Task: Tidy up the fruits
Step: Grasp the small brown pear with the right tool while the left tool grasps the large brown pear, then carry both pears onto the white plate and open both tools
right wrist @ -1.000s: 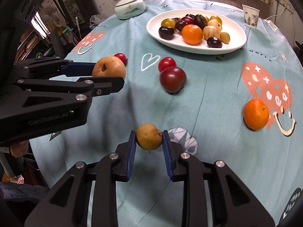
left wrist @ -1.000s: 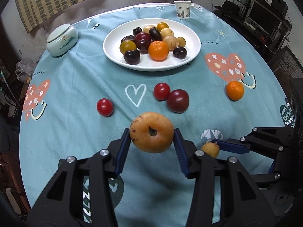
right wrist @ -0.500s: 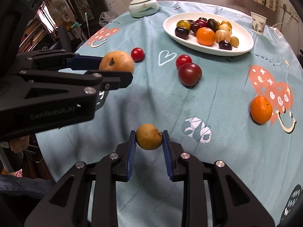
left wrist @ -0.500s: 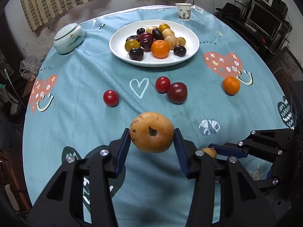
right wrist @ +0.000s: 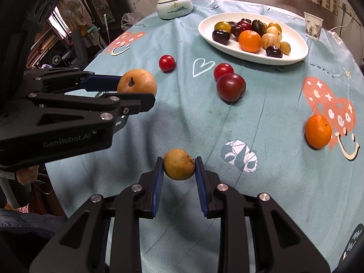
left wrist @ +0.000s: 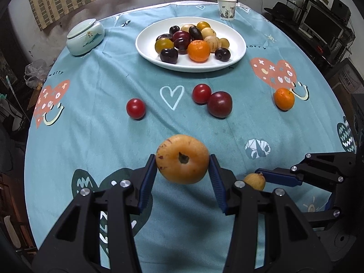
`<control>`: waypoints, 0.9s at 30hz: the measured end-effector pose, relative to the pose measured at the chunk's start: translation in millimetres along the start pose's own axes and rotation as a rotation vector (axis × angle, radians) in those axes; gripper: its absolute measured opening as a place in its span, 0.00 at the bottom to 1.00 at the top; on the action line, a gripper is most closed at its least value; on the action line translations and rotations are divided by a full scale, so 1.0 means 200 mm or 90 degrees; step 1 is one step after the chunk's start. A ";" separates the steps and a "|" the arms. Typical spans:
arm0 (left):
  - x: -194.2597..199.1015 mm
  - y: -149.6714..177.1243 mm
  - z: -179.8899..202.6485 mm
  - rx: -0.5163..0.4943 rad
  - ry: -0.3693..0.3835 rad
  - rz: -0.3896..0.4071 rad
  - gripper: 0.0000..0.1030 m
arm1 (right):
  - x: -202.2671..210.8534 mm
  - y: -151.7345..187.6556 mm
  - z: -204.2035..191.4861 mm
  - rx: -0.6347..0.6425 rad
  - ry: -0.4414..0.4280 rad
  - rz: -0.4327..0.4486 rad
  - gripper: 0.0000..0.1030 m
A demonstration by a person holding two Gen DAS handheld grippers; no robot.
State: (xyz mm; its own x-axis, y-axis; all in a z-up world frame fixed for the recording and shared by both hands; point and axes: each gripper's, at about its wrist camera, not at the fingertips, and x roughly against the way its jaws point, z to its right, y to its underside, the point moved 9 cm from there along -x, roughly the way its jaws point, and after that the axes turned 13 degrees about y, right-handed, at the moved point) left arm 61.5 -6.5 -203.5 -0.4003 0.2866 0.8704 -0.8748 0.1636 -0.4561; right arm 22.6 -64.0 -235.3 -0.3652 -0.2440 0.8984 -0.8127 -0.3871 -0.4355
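Observation:
My left gripper (left wrist: pixel 183 160) is shut on a large orange-yellow fruit (left wrist: pixel 182 158), held above the teal tablecloth; the same fruit (right wrist: pixel 137 81) shows at the left of the right wrist view. My right gripper (right wrist: pixel 179 165) is shut on a small brownish-yellow fruit (right wrist: pixel 179 164), which peeks out beside the left fingers as a small fruit (left wrist: pixel 254 181). The white plate (left wrist: pixel 236 45) at the far side holds several plums, yellow fruits and an orange. Loose on the cloth lie two cherry tomatoes (left wrist: pixel 135 108) (left wrist: pixel 201 93), a dark red plum (left wrist: pixel 219 104) and an orange (left wrist: pixel 284 98).
A pale lidded ceramic jar (left wrist: pixel 85 36) stands at the far left and a paper cup (left wrist: pixel 225 9) behind the plate. Dark furniture and a monitor sit beyond the table's right edge. A hand (right wrist: pixel 26 174) shows under the left gripper.
Both grippers have drawn back and up from the table with their fruits still held, so the plate and loose fruits look farther away. The grips have not changed.

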 end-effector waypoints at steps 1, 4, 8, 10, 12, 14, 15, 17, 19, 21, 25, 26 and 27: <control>0.00 -0.01 0.00 -0.001 0.001 0.000 0.45 | 0.00 0.00 0.00 -0.001 -0.001 -0.001 0.27; -0.02 -0.03 0.01 -0.004 0.004 -0.001 0.45 | -0.01 -0.01 0.02 -0.006 -0.002 -0.003 0.27; -0.04 -0.07 0.02 -0.010 0.010 -0.002 0.45 | -0.03 -0.01 0.03 -0.011 -0.006 -0.008 0.27; -0.06 -0.09 0.03 -0.013 0.013 -0.004 0.45 | -0.04 -0.02 0.05 -0.015 -0.009 -0.011 0.27; -0.07 -0.12 0.04 -0.017 0.016 -0.004 0.45 | -0.04 -0.02 0.05 -0.018 -0.013 -0.013 0.27; -0.08 -0.14 0.04 -0.017 0.018 -0.005 0.45 | -0.05 -0.03 0.06 -0.022 -0.016 -0.013 0.27; -0.09 -0.15 0.04 -0.017 0.019 -0.006 0.45 | -0.05 -0.04 0.07 -0.025 -0.019 -0.013 0.27; -0.11 -0.17 0.03 -0.017 0.019 -0.008 0.45 | -0.05 -0.06 0.08 -0.029 -0.021 -0.011 0.27; -0.12 -0.19 0.02 -0.015 0.021 -0.009 0.46 | -0.05 -0.07 0.09 -0.033 -0.023 -0.010 0.27; -0.13 -0.21 0.02 -0.016 0.021 -0.009 0.46 | -0.04 -0.10 0.11 -0.039 -0.023 -0.007 0.27; -0.14 -0.29 0.01 -0.019 0.024 -0.002 0.46 | -0.01 -0.19 0.19 -0.051 -0.013 0.015 0.27; -0.14 -0.32 0.00 -0.020 0.023 0.002 0.45 | 0.00 -0.22 0.21 -0.053 -0.010 0.022 0.27; -0.14 -0.36 -0.01 -0.021 0.018 0.008 0.45 | 0.02 -0.26 0.24 -0.056 -0.004 0.033 0.27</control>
State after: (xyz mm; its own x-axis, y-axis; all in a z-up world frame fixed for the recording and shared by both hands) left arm 135.8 -24.3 -195.1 -0.4026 0.3160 0.8591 -0.8599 0.1913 -0.4733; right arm 85.4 -87.2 -211.2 -0.4055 -0.2675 0.8741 -0.8293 -0.2946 -0.4748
